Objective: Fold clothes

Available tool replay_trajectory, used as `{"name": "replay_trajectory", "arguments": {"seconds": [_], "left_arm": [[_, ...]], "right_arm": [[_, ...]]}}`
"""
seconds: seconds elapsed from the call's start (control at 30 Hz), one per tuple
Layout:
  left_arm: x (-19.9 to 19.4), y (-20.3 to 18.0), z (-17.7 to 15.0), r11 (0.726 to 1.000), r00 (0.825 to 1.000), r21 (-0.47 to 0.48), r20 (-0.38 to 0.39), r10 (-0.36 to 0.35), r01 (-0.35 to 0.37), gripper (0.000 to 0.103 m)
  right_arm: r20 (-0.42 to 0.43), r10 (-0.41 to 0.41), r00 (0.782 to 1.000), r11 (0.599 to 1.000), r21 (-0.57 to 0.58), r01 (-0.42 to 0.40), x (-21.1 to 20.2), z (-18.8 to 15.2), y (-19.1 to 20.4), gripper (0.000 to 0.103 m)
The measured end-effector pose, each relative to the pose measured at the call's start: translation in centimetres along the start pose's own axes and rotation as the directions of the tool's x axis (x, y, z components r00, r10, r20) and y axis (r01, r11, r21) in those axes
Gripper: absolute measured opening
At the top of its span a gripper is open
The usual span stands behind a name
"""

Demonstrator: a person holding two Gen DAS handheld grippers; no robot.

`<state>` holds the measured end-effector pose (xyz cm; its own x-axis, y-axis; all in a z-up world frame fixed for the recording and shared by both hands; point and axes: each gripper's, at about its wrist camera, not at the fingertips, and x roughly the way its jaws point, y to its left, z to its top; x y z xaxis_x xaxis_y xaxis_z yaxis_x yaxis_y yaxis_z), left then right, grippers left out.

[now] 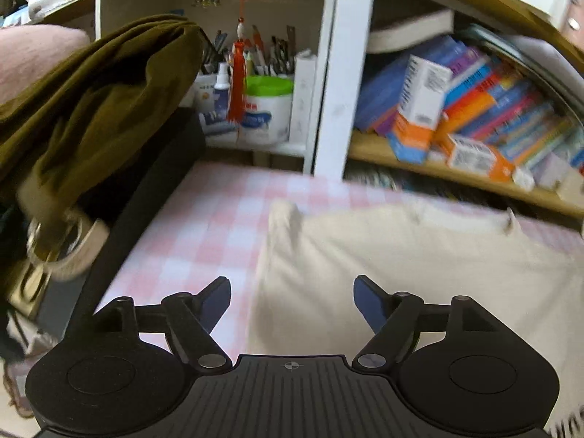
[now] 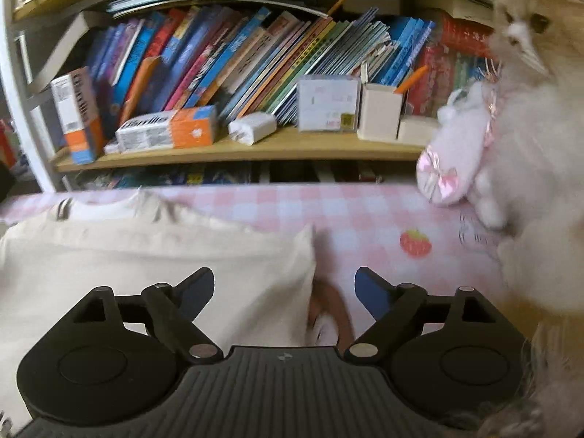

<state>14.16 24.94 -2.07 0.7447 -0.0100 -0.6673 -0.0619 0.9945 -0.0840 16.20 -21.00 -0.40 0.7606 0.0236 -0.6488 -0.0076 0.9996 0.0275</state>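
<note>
We see the pink checked counter [image 2: 365, 211] spreading under a cream shirt [image 1: 401, 262] that lies flat at its middle. At ten o'clock in the left view an olive garment [image 1: 102, 87] is heaped. Our left claw [image 1: 292, 297] hangs released over the shirt's edge; our right claw [image 2: 284, 292], likewise released, straddles its other edge.

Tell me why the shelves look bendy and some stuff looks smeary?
Left wrist view: the fisheye lens bows the wooden shelf, and the books and cream garment are smeared by motion blur, while the left gripper stays sharp. Right wrist view: the shelf curves too, blur is milder, and the fluffy plush toy at the edge looks stretched.
</note>
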Motion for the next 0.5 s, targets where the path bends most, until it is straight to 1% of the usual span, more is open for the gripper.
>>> {"name": "replay_trajectory", "arguments": {"seconds": [0.07,0.17,0.23,0.37,0.5], "left_arm": [[-1.3,-0.4,-1.4,1.000,1.000,0.011,-0.025,-0.002,0.002,0.077],[-2.8,-1.1,-3.2,0.998,0.999,0.058,-0.053,0.015,-0.012,0.078],[-3.9,-1.2,-4.3,0.998,0.997,0.070,-0.070,0.012,-0.007,0.078],[-5.9,-0.1,-6.0,0.999,0.994,-0.013,-0.105,-0.041,0.040,0.078],[-7.2,1.0,-7.4,0.991,0.988,-0.108,-0.129,-0.088,0.075,0.078]], "right_arm": [[-0.013,-0.005,1.000,1.000,-0.012,0.005,-1.3,-1.4,1.0,0.091],[-0.032,-0.013,0.999,0.999,-0.030,0.012,-3.2,-3.5,2.5,0.092],[-0.045,-0.015,0.999,0.999,-0.036,0.013,-4.4,-4.8,3.6,0.092],[-0.072,-0.008,0.997,1.000,-0.031,0.006,-6.6,-7.0,6.1,0.093],[-0.096,0.001,0.995,1.000,-0.030,-0.004,-8.5,-9.1,8.7,0.093]]}}
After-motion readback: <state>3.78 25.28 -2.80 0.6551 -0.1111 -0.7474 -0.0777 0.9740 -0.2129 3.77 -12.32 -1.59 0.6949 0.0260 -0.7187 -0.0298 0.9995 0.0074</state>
